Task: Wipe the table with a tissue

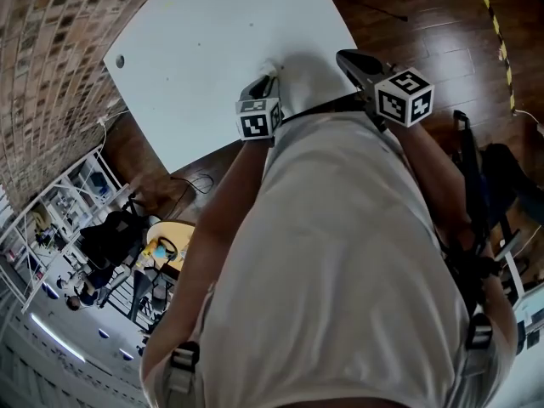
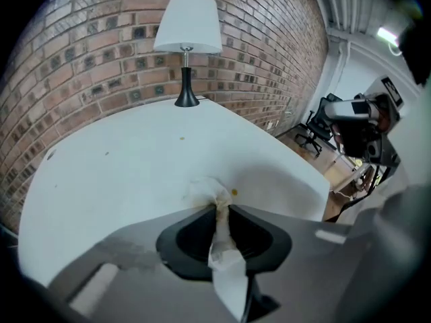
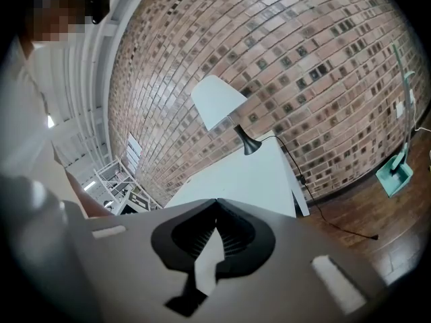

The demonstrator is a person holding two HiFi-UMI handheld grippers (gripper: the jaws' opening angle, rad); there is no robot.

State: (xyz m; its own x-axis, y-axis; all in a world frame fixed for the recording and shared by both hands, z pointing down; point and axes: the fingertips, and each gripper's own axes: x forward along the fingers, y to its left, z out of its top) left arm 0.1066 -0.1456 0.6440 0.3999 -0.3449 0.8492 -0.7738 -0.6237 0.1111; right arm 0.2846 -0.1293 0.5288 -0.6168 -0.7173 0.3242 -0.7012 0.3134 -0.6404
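Left tool (image 2: 221,208) clenched on crumpled, stained white paper tissue (image 2: 223,254); wad pressed onto smooth white worktop (image 2: 128,160). Right tool (image 3: 216,202) closed, empty. Tissue likely light, soft, tear-prone; best gripped at bunched middle.

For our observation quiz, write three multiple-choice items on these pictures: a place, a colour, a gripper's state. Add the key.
1. Where does the lamp stand?
A) on the floor
B) on the table, near the brick wall
C) on a chair

2. What colour is its shade?
A) red
B) white
C) green

3. What state is the left gripper in?
A) open, empty
B) shut on the lamp
C) shut on the tissue

Key:
1 B, its base rests on the table.
2 B, the shade shows plain white.
3 C, the tissue is pinched between its jaws.
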